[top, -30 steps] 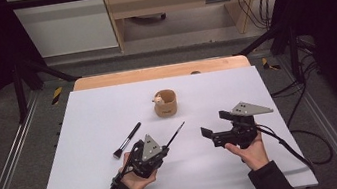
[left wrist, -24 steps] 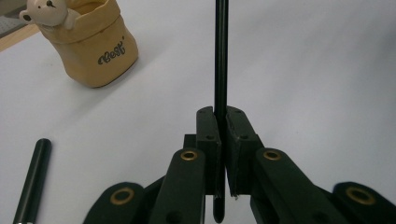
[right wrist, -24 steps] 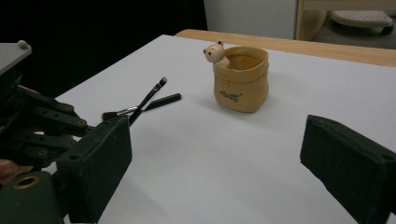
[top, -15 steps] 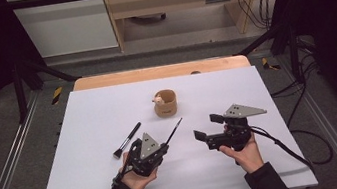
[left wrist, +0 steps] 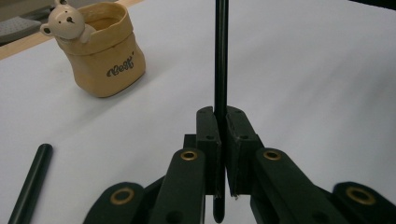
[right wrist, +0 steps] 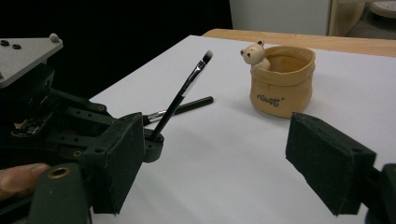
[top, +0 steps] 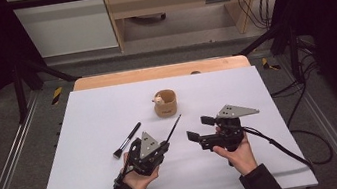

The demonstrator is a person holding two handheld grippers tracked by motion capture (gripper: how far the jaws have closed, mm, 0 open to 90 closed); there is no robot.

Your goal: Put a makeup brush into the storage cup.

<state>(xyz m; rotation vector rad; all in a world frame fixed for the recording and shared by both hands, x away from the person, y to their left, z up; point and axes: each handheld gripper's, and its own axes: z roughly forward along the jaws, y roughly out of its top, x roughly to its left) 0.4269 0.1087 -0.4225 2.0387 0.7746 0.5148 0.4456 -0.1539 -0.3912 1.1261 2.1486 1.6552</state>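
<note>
My left gripper point(top: 165, 146) point(left wrist: 221, 119) is shut on the handle of a thin black brush point(top: 174, 126) point(left wrist: 220, 56), which slants up and away toward a tan fabric cup with a bear figure point(top: 166, 103) point(left wrist: 106, 56) point(right wrist: 281, 86). The brush tip point(right wrist: 208, 55) is pale. My right gripper point(top: 200, 127) point(right wrist: 222, 161) stands to the right of the left one, open, facing left toward it. Its jaws have just been closing a little, with nothing between them. A second, thicker black brush point(top: 127, 140) point(right wrist: 187, 104) point(left wrist: 30, 184) lies flat on the white table, left of the left gripper.
The white table top point(top: 94, 115) has a wooden strip point(top: 158, 72) along its far edge. Dark metal frame rails point(top: 1, 170) run along both sides. A cable point(top: 286, 150) trails from the right gripper off the table's right side.
My right gripper has shifted a little to the left, toward the left gripper, and its jaws have narrowed slightly. The left gripper and its brush have stayed put.
</note>
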